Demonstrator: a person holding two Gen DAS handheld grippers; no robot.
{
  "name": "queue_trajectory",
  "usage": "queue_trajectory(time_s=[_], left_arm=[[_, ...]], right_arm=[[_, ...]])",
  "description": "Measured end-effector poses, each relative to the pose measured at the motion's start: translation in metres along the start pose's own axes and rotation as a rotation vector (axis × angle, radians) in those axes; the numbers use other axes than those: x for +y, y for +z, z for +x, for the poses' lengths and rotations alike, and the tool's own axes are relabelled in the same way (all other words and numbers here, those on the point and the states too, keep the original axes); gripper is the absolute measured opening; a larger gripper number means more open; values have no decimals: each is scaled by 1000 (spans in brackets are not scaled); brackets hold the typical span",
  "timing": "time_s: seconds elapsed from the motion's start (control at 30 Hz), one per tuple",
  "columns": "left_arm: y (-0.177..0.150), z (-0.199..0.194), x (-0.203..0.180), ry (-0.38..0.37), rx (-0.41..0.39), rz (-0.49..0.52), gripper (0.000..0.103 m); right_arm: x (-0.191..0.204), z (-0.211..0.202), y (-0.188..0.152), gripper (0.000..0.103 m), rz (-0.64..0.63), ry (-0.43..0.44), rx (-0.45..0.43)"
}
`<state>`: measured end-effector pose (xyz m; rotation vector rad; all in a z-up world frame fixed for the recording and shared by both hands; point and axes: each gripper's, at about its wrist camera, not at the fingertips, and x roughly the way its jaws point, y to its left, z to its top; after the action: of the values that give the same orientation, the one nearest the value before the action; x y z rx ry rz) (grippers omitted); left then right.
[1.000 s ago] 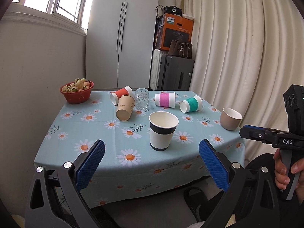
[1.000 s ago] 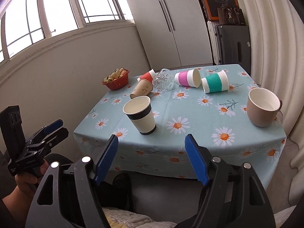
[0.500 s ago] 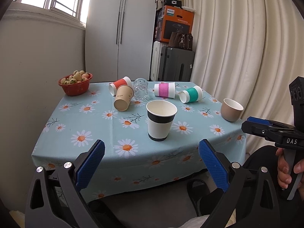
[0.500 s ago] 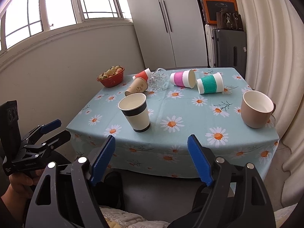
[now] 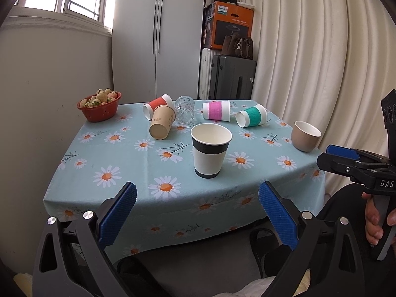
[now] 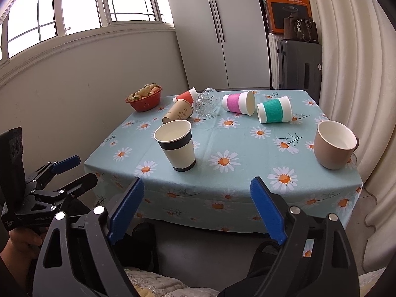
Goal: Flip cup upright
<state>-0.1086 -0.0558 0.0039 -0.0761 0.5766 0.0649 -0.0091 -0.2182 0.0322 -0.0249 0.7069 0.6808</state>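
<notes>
A white paper cup with black bands (image 5: pixel 211 153) (image 6: pixel 177 145) stands upright near the table's front. A beige mug (image 5: pixel 305 136) (image 6: pixel 333 144) stands upright at the right. Lying on their sides at the back are a red cup (image 5: pixel 158 105), a tan cup (image 5: pixel 162 125) (image 6: pixel 178 113), a clear glass (image 5: pixel 184 110) (image 6: pixel 206 102), a pink-sleeved cup (image 5: pixel 216 110) (image 6: pixel 238 103) and a green-sleeved cup (image 5: pixel 251 115) (image 6: pixel 274 110). My left gripper (image 5: pixel 197 210) and right gripper (image 6: pixel 195 208) are both open and empty, held off the table's front edge.
A red bowl of strawberries (image 5: pixel 99 105) (image 6: pixel 144 97) sits at the back left corner of the daisy tablecloth (image 5: pixel 123 153). The wall runs along the table's left side, a curtain (image 5: pixel 321 61) along the right. Suitcases (image 5: pixel 230 76) and a wardrobe stand behind.
Both grippers have drawn back from the table and a little lower; the table looks farther away. Nothing on the table has moved. Both stay open.
</notes>
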Motion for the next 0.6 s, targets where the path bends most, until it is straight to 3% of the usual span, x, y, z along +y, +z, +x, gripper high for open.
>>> queue_trajectory(time_s=[0.17, 0.6], left_arm=[[0, 1, 1, 0, 6, -9, 97], [-2, 4, -4, 13, 22, 6, 97]], right_arm=[[2, 1, -1, 98, -9, -9, -2], [0, 1, -3, 98, -6, -39, 4]])
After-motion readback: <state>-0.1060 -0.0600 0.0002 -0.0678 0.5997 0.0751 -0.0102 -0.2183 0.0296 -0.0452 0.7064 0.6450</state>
